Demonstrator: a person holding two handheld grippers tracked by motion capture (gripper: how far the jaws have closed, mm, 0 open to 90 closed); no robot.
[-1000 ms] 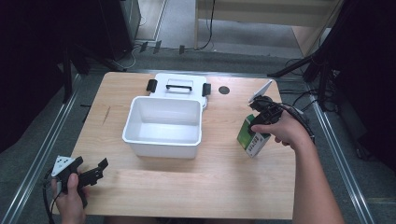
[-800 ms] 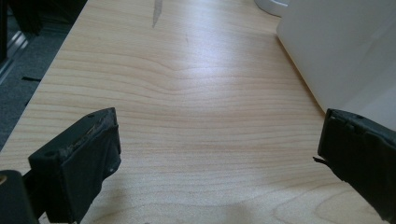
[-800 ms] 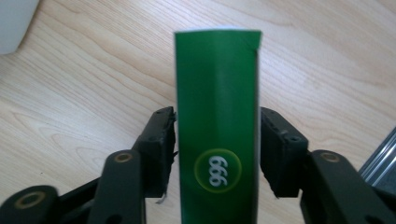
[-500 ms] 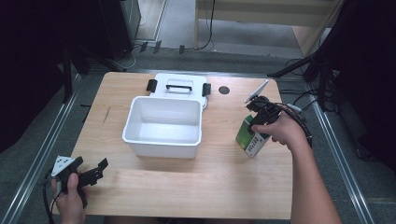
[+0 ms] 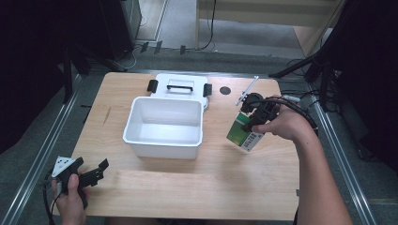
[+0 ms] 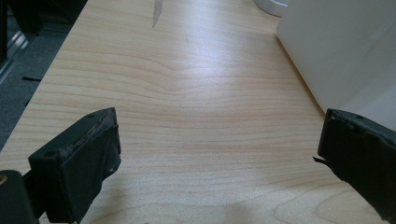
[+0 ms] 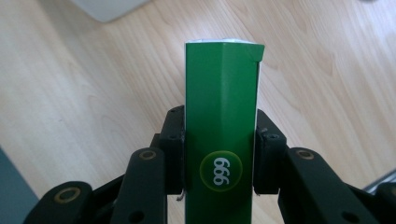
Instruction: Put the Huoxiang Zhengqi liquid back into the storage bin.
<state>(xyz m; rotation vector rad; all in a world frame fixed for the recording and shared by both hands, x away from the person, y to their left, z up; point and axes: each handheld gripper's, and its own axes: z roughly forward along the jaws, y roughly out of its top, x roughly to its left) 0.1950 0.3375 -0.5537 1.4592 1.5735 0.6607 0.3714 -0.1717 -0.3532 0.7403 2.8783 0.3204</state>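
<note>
Light wooden desk (image 5: 187, 197), seen from above, with a white tub (image 5: 165, 127) near its middle, open side up, nothing visible inside. Just behind the tub and touching its far rim, a white lid (image 5: 179, 86), flat on the desk, handle up, black latch at each end. Small dark round spot (image 5: 225, 90) on the desk beside the lid, nature unclear.

Right of the tub, apart from it: green box (image 5: 244, 131) held by the right gripper (image 5: 249, 123), tilted, top leaning toward the tub, lower end with a white barcode panel near the desk; touching the wood or just above it, cannot tell. Right hand (image 5: 284, 123) wrapped around the gripper body, cable looping off behind, thin white stick poking up and away from it. In the right gripper view, black fingers (image 7: 173, 144) clamped on both narrow sides of the box (image 7: 220, 116), green face with a yellow-ringed "999" mark between them, wood grain beyond.

Near the desk's front left corner, left gripper (image 5: 92, 172) held low in the left hand (image 5: 70, 201), grey plate on top, pointing toward the tub. In the left gripper view, fingers (image 6: 88, 154) spread wide apart, nothing between but bare desk (image 6: 187, 121); tub wall (image 6: 345, 51) at the right, well ahead.
</note>
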